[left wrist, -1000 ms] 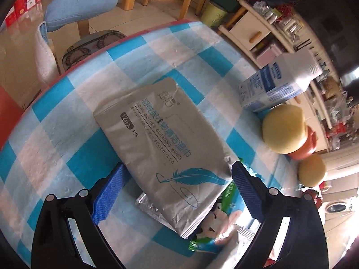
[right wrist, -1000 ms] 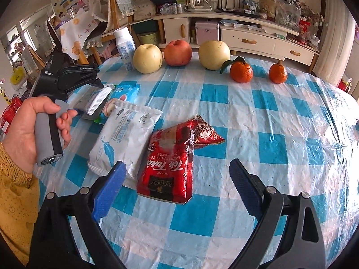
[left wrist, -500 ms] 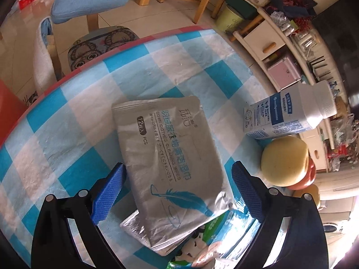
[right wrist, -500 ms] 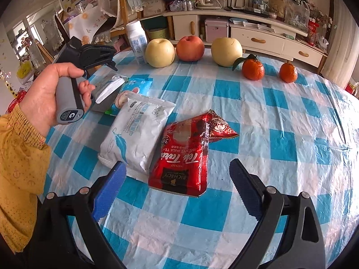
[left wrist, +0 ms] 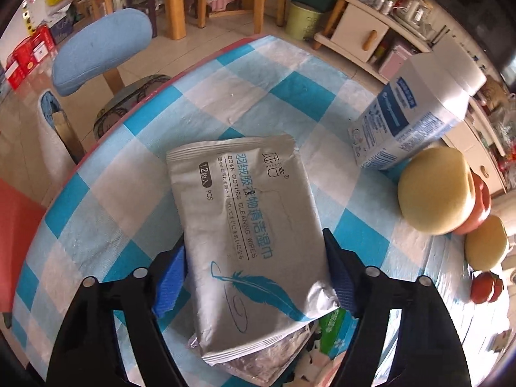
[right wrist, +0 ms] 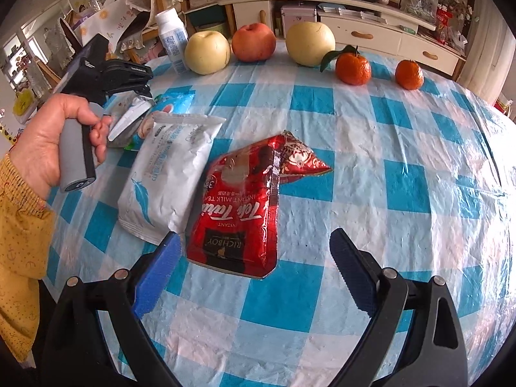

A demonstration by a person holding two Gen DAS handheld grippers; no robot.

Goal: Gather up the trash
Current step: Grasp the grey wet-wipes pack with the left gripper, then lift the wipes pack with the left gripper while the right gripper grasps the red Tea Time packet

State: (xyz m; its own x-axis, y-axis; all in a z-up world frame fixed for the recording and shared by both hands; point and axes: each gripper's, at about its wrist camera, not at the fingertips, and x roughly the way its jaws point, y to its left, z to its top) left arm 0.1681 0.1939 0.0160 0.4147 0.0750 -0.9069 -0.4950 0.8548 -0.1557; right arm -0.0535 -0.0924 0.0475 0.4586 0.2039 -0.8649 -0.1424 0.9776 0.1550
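Observation:
A silver wipes packet (left wrist: 245,219) with a blue feather lies on other wrappers on the checked table. My left gripper (left wrist: 253,240) straddles its near end and its jaws are closing; the blue pads (left wrist: 171,271) stand at the packet's two side edges without visibly squeezing it. Under it peeks a green and white wrapper (left wrist: 335,322). In the right wrist view a red milk tea packet (right wrist: 245,200) lies beside a white feather-print packet (right wrist: 167,174). My right gripper (right wrist: 254,233) hovers open over the red packet's near end, not touching it.
A white bottle (left wrist: 416,109) and a row of apples, pears (right wrist: 208,53) and two oranges (right wrist: 353,67) line the table's far side. A blue chair (left wrist: 100,51) stands beyond the table's red edge (left wrist: 135,106). A hand (right wrist: 48,142) in a yellow sleeve holds the left gripper.
The left gripper's jaws have narrowed from wide open to the silver packet's edges, and the view has rolled and shifted along it. The right gripper has sunk a little towards the red packet.

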